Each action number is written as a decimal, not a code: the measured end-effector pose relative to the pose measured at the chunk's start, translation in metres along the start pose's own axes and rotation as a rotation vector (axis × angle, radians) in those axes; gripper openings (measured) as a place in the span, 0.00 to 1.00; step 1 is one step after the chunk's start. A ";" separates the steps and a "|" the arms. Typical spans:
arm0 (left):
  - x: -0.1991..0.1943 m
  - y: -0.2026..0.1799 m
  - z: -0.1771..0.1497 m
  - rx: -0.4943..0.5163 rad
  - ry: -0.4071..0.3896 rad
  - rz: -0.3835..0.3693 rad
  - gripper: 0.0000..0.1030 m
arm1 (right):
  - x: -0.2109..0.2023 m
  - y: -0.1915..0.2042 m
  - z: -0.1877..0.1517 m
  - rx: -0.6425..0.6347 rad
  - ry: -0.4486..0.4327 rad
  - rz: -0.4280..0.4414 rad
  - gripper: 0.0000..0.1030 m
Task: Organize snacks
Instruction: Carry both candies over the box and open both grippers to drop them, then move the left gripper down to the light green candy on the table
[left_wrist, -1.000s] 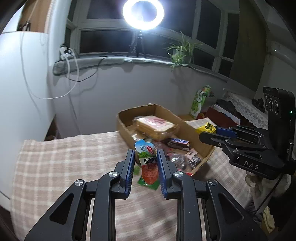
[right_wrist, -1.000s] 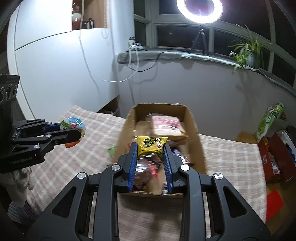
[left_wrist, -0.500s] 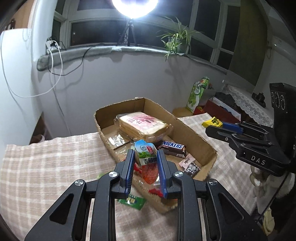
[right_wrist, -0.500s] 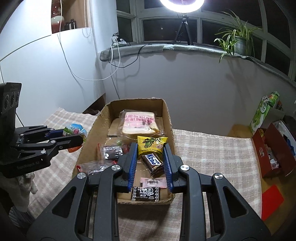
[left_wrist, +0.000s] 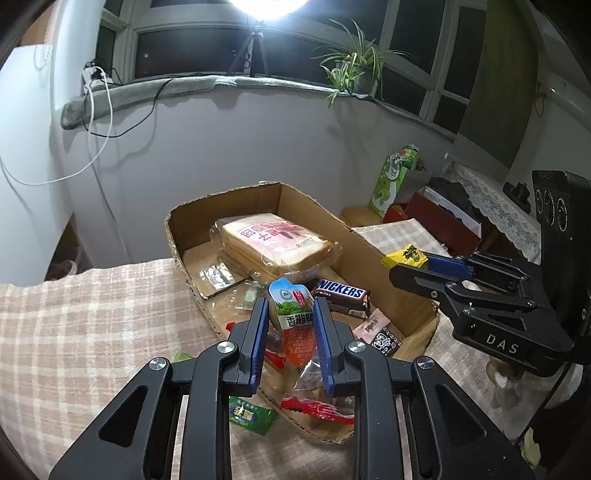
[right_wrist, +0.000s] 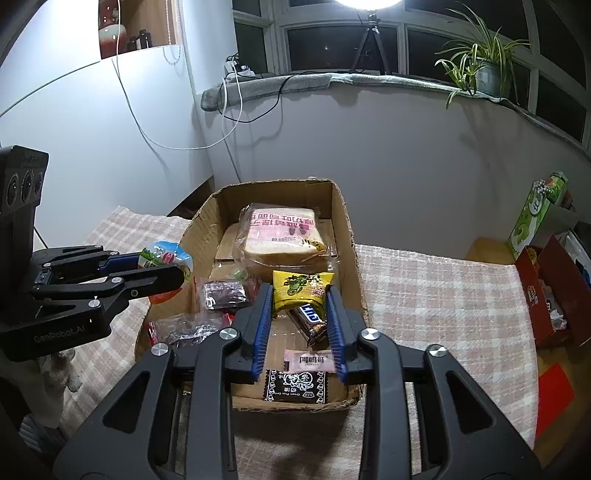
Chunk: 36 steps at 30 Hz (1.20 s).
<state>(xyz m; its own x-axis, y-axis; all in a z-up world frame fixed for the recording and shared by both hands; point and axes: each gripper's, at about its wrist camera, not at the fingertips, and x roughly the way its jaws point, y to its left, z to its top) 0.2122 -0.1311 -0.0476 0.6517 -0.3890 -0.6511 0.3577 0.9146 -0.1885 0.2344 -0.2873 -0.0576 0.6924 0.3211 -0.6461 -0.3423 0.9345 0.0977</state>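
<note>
snacks fill the cardboard box (right_wrist: 347, 229) on the checked cloth (right_wrist: 443, 295): bread (right_wrist: 280, 236) at the back, chocolate bar (left_wrist: 341, 295) nearer. my left jaws (left_wrist: 291, 328) pinch a pouch (left_wrist: 293, 314) over the box's near edge. my right jaws (right_wrist: 299, 314) are opening around a yellow packet (right_wrist: 301, 290), over the box.

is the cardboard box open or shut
Open: the cardboard box has no lid, and the bread loaf and Snickers bar inside show from above.
</note>
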 end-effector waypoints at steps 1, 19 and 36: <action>0.001 0.001 0.000 -0.001 0.001 -0.003 0.22 | 0.000 0.000 0.000 0.000 -0.001 0.002 0.38; -0.013 0.021 0.001 -0.050 -0.021 0.016 0.40 | -0.017 0.012 -0.003 0.002 -0.032 -0.015 0.65; -0.034 0.085 -0.010 -0.128 -0.002 0.086 0.40 | -0.059 0.064 -0.034 0.001 -0.069 0.078 0.65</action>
<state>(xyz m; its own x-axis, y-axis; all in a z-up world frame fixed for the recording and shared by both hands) 0.2137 -0.0391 -0.0495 0.6774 -0.3084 -0.6678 0.2124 0.9512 -0.2238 0.1497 -0.2519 -0.0389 0.7057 0.4023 -0.5832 -0.3962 0.9065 0.1459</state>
